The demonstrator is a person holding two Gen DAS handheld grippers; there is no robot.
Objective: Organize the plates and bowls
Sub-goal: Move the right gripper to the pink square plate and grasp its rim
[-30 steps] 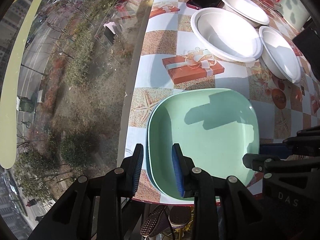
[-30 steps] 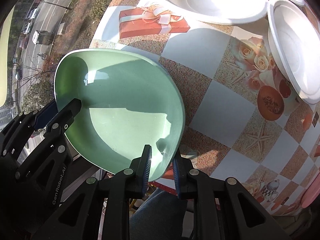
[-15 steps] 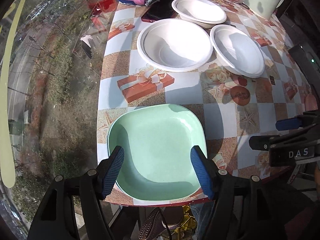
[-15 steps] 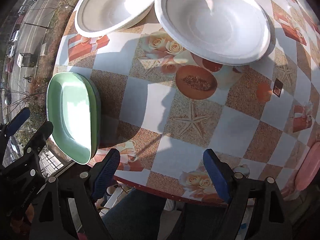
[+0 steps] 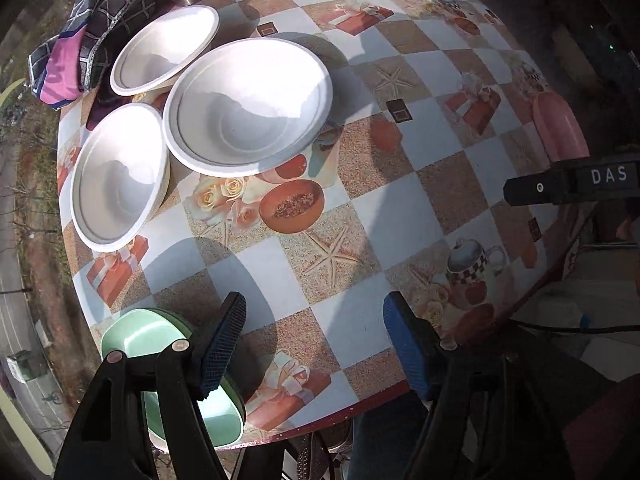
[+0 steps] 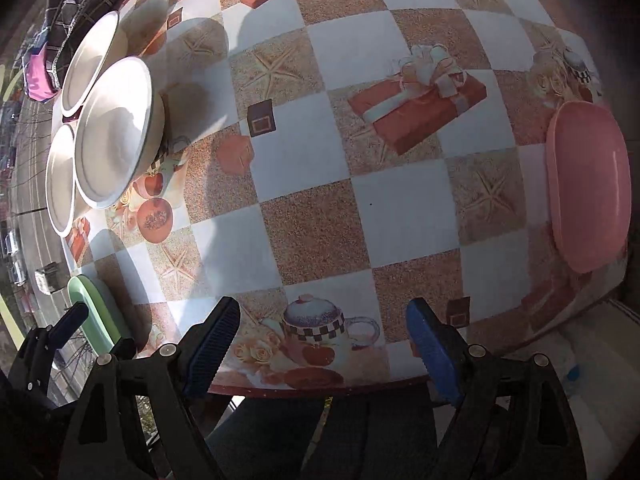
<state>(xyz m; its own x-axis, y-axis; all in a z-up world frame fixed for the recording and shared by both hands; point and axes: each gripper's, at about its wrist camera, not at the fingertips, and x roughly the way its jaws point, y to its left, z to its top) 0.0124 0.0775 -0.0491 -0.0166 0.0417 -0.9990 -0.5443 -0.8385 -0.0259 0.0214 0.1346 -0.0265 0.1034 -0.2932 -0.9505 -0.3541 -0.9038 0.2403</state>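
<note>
Since the earlier frames both tongs have let go of the green plates and swung away across the bench; the plates now sit far off at lower left instead of filling the view.

Left tongs (image 5: pixel 312 340): released, blue pads spread wide, nothing btwn them, over bare checkered cloth near the front edge. Just left of the left pad, partly hidden by the finger, the green plates (image 5: pixel 132 336) lie stacked at the bench's lower-left corner.

Right tongs (image 6: pixel 320 344): also released, pads wide apart, nothing gripped, over the teapot print at the front edge. The green plates (image 6: pixel 94 312) show at lower left w/ the left tongs' tip beside them.

Further out: three white bowls clustered upper left, rims close or overlapping – front bowl (image 5: pixel 118 176), big bowl (image 5: pixel 248 106), back bowl (image 5: pixel 166 50). Pink plate (image 6: pixel 588 188) at the right edge of the bench (image 6: pixel 404 204), well apart from the rest. Dark patterned cloth w/ pink (image 5: pixel 88 32) behind the bowls, top left.
</note>
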